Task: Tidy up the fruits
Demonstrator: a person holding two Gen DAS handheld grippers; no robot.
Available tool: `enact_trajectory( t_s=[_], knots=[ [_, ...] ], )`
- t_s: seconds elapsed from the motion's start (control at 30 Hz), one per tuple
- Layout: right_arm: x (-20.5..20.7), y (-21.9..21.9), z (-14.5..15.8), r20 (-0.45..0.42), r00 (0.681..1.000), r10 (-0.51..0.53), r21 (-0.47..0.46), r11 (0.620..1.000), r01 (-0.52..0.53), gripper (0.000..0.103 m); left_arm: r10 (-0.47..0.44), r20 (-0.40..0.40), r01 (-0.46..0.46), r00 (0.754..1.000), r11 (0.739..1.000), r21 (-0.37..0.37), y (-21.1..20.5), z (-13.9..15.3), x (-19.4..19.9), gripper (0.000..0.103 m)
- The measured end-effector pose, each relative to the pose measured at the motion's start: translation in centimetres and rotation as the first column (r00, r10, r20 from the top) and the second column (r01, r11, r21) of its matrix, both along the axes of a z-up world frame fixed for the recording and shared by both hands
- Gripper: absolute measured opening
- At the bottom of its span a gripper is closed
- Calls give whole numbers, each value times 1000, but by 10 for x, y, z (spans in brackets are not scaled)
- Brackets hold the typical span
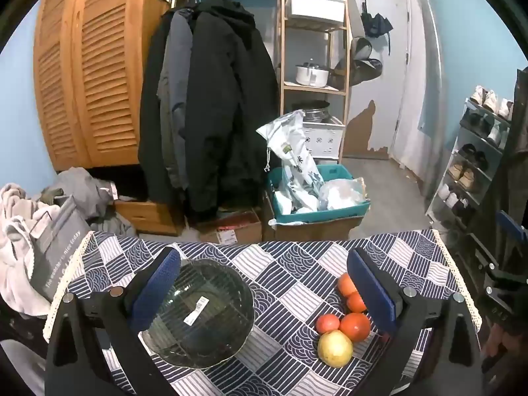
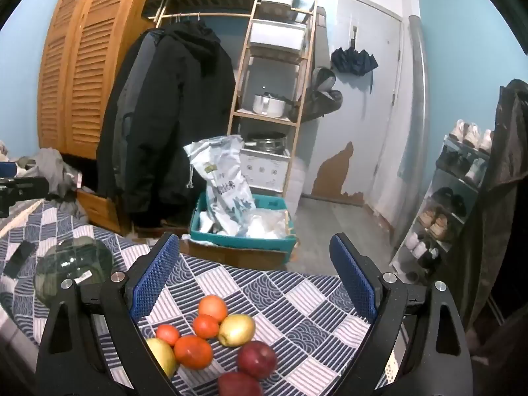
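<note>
The walls (image 2: pixel 462 49) are painted light blue. On the left stands a wooden wardrobe with louvred doors (image 1: pixel 89 76), and beside it dark coats (image 1: pixel 214 105) hang on a rail. A tall wooden shelf (image 2: pixel 274 76) holds white boxes and a pot. The pale door (image 2: pixel 369 99) has peeling paint near its bottom. The floor (image 2: pixel 330 224) looks grey, perhaps concrete. A teal crate (image 1: pixel 316 194) with bags sits on cardboard boxes, and a shoe rack (image 1: pixel 475 165) stands at the right.

Black claw (image 1: pixel 264 290); blue textured pads (image 1: pixel 155 288)
</note>
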State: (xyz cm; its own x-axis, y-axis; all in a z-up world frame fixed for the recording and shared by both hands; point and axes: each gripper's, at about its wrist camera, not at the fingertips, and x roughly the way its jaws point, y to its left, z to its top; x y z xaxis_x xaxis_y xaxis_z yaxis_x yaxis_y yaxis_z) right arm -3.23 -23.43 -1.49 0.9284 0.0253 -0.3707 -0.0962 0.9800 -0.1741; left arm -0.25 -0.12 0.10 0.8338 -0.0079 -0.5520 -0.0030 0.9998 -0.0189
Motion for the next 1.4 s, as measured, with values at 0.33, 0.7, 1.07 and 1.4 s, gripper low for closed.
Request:
enact_trajectory(
  t_s=[0.33, 0.7, 1.07, 1.4],
  knots=[
    [-1, -8, -6, -6, 1000, -5, 20, 1000, 5, 91, -11, -33, 11, 999, 1000, -4, -2, -4, 4, 102],
    [-1, 0, -2, -7, 1000, -5, 9, 1000, 5, 91, -9, -23, 9, 1000, 1000, -5, -1, -3, 6, 102],
    [0, 1, -2, -7, 1000, -1, 7, 1000, 1, 91, -18, -13, 18, 1000, 1000, -5, -3, -2, 2, 102],
    [-1, 2, -3, -6, 1000, -3, 5, 1000, 3, 91, -18, -15, 17, 1000, 1000, -6, -3, 0, 4, 102]
  ],
)
